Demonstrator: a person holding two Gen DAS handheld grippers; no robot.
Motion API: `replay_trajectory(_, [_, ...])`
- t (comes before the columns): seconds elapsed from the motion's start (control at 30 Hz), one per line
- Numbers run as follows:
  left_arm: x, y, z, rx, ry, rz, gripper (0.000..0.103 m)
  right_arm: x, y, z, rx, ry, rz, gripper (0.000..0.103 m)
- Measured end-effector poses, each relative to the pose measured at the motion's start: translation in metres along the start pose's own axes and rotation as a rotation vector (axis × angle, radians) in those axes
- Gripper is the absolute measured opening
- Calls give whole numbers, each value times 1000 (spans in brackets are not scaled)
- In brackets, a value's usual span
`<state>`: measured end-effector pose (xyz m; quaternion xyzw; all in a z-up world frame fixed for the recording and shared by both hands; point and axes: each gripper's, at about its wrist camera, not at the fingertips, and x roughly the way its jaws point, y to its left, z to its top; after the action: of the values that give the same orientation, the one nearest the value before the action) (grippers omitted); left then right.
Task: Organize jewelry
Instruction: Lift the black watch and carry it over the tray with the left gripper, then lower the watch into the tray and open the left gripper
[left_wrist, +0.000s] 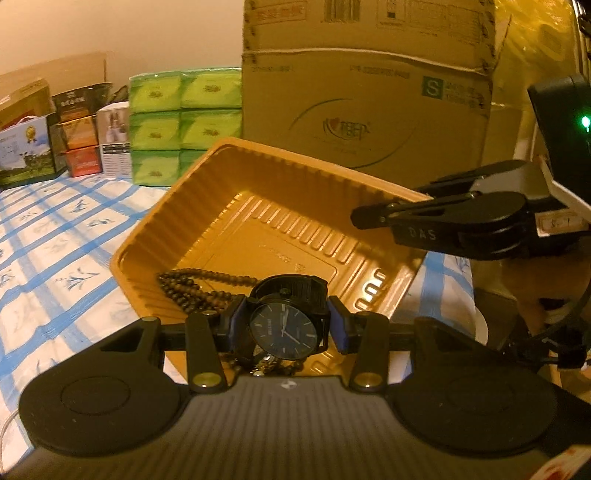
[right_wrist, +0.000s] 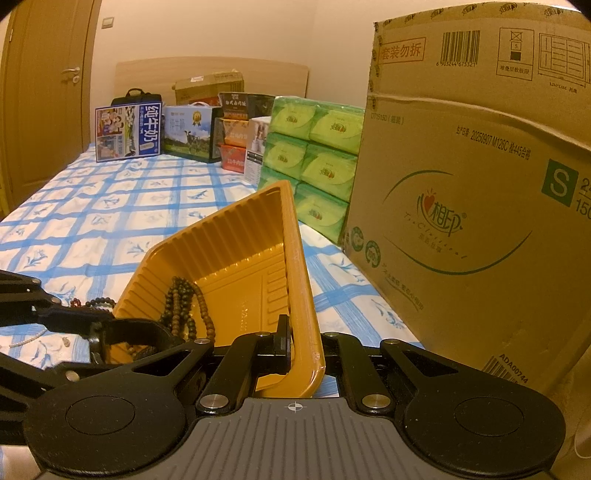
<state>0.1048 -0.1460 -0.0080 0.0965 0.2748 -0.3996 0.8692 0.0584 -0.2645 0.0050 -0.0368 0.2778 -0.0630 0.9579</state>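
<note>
Left hand-held gripper (left_wrist: 282, 328) clamps a black watch (left_wrist: 286, 326) by its case, blue pads on both sides, dial facing the camera, held just over the near edge of the orange tray (left_wrist: 207, 192). Right hand-held gripper (right_wrist: 295, 354) is closed on the tray's side wall, tray tilted up off the bed (right_wrist: 110, 221). Brown bead strand (right_wrist: 184, 306) lies inside the tray at its low end. More beads (right_wrist: 96, 302) on the bedsheet beside the tray. Big cardboard box (right_wrist: 480, 221) and green tissue packs (right_wrist: 314, 155) behind.
</note>
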Motion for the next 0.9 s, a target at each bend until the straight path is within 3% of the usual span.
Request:
replay_trajectory(0.6, [11,4,-1,-1,17,-25,43,-1,2,0,1,0,-1,6])
replay_trajectory(0.9, [6,7,-1,-12,3,4,43,0,3,-1,2,1,0,6])
